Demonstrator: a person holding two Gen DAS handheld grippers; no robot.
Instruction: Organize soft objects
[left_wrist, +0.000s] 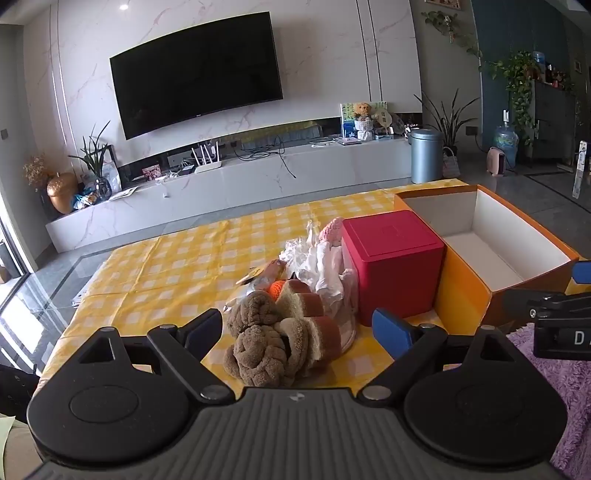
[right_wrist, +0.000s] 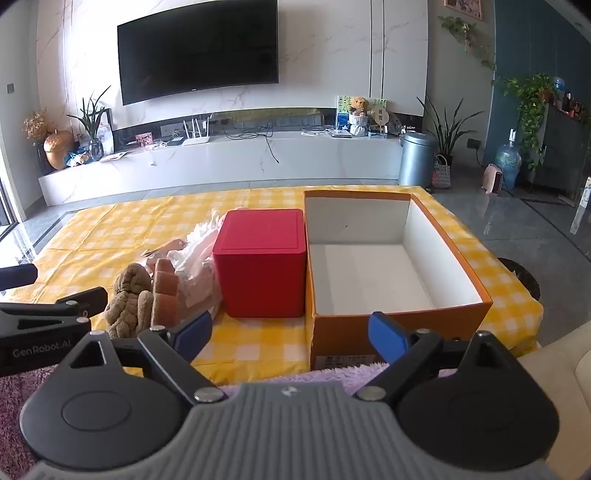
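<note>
A pile of soft toys lies on the yellow checked tablecloth (left_wrist: 155, 266): a brown knotted plush (left_wrist: 258, 339), a plush sliced bread loaf (left_wrist: 314, 321), an orange knit piece (left_wrist: 277, 287), a pink-hatted doll (left_wrist: 332, 236) and white crumpled fabric (left_wrist: 303, 258). My left gripper (left_wrist: 297, 330) is open, its fingers either side of the plush and bread, not touching. An empty orange box (right_wrist: 399, 325) with a white inside stands at the right. My right gripper (right_wrist: 290, 334) is open and empty, just before the box's near left corner. The pile shows in the right wrist view, with the knotted plush (right_wrist: 129, 299) nearest.
A red cube box (left_wrist: 395, 266) stands between the pile and the orange box, touching it; it also shows in the right wrist view (right_wrist: 262, 262). A purple fluffy cloth (right_wrist: 332, 373) lies at the table's near edge. A TV wall and a low cabinet stand beyond the table.
</note>
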